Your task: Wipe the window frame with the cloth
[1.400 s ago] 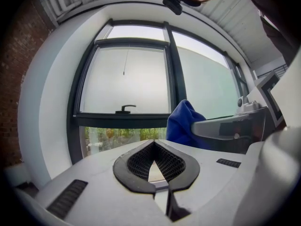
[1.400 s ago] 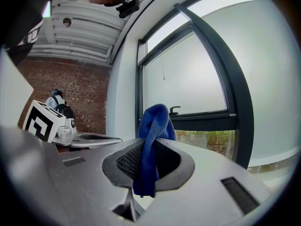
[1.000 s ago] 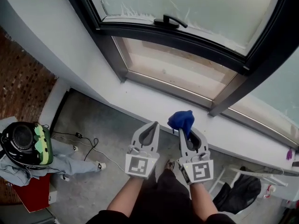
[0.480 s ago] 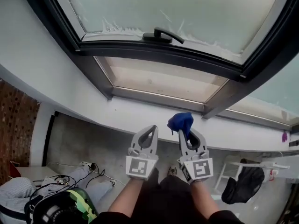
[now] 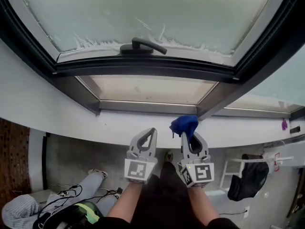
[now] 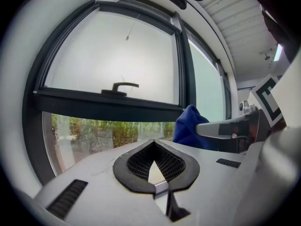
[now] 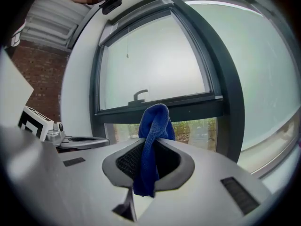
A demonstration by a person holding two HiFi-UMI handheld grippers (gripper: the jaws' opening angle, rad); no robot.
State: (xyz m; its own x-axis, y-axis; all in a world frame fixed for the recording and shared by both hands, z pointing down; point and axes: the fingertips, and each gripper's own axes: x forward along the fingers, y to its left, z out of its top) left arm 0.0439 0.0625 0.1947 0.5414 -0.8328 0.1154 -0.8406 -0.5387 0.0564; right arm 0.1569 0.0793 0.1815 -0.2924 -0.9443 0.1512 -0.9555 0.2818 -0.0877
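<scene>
A dark window frame (image 5: 143, 67) with a black handle (image 5: 143, 46) spans the top of the head view, above a white sill (image 5: 95, 125). My right gripper (image 5: 189, 136) is shut on a blue cloth (image 5: 184, 125), which bunches up past its tip just below the sill. In the right gripper view the cloth (image 7: 153, 140) hangs folded between the jaws, with the frame (image 7: 188, 105) ahead. My left gripper (image 5: 147, 136) is shut and holds nothing, beside the right one. The left gripper view shows its closed jaws (image 6: 155, 166) pointing at the frame (image 6: 108, 105).
A vertical dark mullion (image 5: 224, 92) stands right of the lower pane. On the floor lie cables (image 5: 71, 194), a helmet-like object (image 5: 71, 216) and light clothing (image 5: 19, 213) at lower left. A white rack with dark fabric (image 5: 248, 178) stands at lower right.
The view has tilted up and shifted right along the window; the frame now fills more of the top. Both grippers kept their pose, the cloth still held.
</scene>
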